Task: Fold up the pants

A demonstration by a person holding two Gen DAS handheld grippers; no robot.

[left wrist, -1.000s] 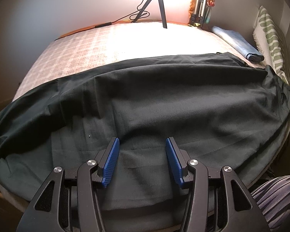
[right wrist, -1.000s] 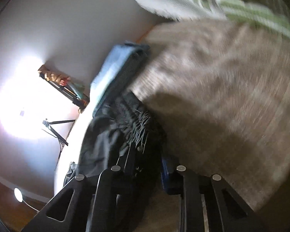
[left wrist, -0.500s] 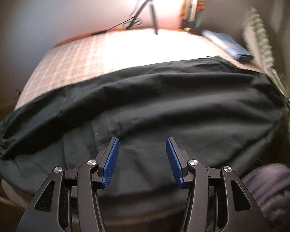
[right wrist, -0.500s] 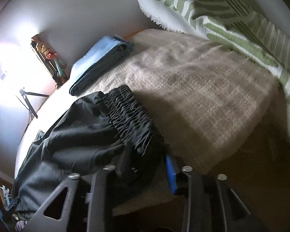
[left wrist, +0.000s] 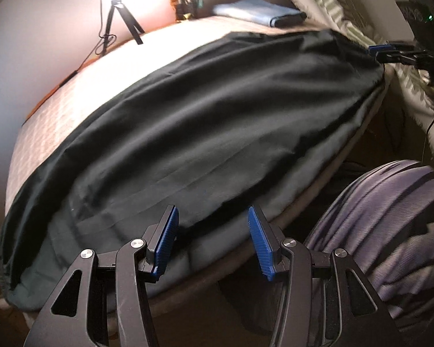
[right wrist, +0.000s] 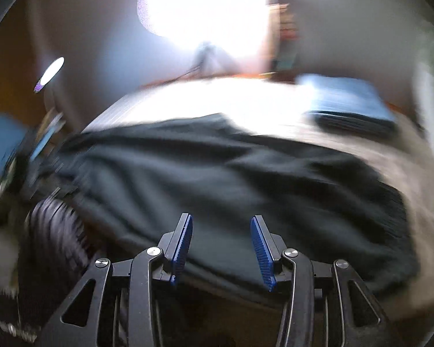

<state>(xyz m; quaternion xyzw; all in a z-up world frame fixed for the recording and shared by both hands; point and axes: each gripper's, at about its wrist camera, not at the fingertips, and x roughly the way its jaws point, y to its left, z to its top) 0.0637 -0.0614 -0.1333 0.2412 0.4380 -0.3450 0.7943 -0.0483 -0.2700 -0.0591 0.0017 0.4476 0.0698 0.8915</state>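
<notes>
Dark pants [left wrist: 217,121] are lying spread lengthwise across the bed [left wrist: 81,92], near edge hanging at the bed's front. Left gripper [left wrist: 212,243] and right gripper [right wrist: 221,248] are both hovering over the near edge, fingers released and grasping nothing. A folded blue towel [left wrist: 257,10] is sitting far right, beside a tripod [left wrist: 121,18].

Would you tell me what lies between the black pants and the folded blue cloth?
Only bare bedcover separates the pants from the cloth, in the left wrist view.

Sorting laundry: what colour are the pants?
Black pants, clearest in the left wrist view.
</notes>
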